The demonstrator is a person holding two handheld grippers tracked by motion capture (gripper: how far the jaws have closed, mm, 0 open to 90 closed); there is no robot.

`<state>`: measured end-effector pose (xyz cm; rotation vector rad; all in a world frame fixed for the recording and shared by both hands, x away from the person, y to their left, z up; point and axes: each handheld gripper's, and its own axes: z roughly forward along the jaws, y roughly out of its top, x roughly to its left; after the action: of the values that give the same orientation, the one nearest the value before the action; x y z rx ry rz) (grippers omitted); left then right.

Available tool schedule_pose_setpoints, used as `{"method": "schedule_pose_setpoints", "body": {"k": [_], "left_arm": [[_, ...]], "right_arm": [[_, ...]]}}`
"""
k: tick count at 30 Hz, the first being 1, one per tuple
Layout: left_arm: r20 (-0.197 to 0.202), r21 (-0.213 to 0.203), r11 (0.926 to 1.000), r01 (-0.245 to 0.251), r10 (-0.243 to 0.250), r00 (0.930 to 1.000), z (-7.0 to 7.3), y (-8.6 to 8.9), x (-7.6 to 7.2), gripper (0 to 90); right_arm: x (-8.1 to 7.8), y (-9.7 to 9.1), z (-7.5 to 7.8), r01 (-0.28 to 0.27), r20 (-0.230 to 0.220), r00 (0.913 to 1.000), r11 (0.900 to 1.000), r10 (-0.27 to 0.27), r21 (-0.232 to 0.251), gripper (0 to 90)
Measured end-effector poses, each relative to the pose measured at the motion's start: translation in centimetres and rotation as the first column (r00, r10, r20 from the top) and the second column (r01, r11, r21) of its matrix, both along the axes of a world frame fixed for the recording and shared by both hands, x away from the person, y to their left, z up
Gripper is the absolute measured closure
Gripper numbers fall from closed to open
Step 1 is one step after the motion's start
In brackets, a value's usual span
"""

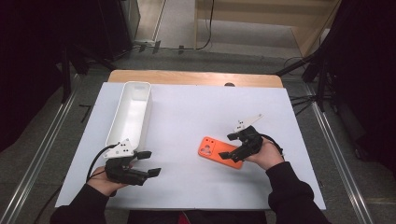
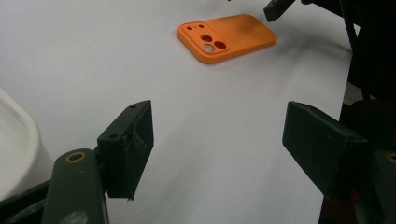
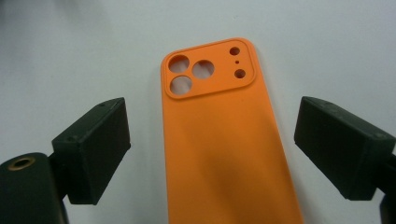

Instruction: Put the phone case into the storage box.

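While the case (image 1: 220, 152) lies flat on the white sheet (image 1: 187, 116), camera holes up, I bring my right tongs (image 3: 212, 144) low over its plain end, jaws wide, one on each long edge, clear of both. That straddle sets up a pinch across the width, I judge. Left tongs (image 1: 150, 163) rest near the tray (image 1: 132, 112), jaws apart, holding nothing, out of the way.

The matt, smooth orange phone case (image 3: 224, 140) looks rubbery; the white tray (image 1: 132, 109) is glossy plastic.
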<state>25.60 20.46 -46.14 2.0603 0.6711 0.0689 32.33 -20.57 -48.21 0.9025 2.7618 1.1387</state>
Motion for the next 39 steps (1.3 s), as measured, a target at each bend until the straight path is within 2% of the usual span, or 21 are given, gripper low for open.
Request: {"method": "schedule_pose_setpoints", "body": {"k": [6,8,22,25,32,39], "left_arm": [[-0.001,0.001,1.0000,0.001,-0.001,1.0000,0.0,0.0,0.0,25.0],[0.000,0.001,1.0000,0.001,-0.001,1.0000,0.0,0.0,0.0,25.0],[-0.002,0.002,1.0000,0.002,-0.002,1.0000,0.0,0.0,0.0,25.0],[-0.002,0.003,1.0000,0.003,-0.003,1.0000,0.0,0.0,0.0,25.0],[-0.004,0.003,1.0000,0.004,-0.004,1.0000,0.0,0.0,0.0,25.0],[-0.007,0.003,1.0000,0.002,-0.002,1.0000,0.0,0.0,0.0,25.0]], "right_arm": [[0.1,0.2,0.0,-0.017,0.005,0.9998,0.9996,0.017,-0.021,9.6],[0.1,0.3,-0.1,-0.026,0.012,0.9996,0.9983,0.027,-0.053,9.6],[0.0,0.5,-0.5,-0.063,0.012,0.9978,0.9899,0.065,-0.127,9.6],[-0.1,0.6,-0.8,-0.082,0.005,0.9964,0.9828,0.084,-0.166,9.6],[-0.3,0.8,-1.2,-0.101,-0.001,0.9946,0.9704,0.104,-0.219,9.7],[-0.3,0.9,-1.2,-0.100,0.016,0.9941,0.9655,0.107,-0.240,9.7]]}}
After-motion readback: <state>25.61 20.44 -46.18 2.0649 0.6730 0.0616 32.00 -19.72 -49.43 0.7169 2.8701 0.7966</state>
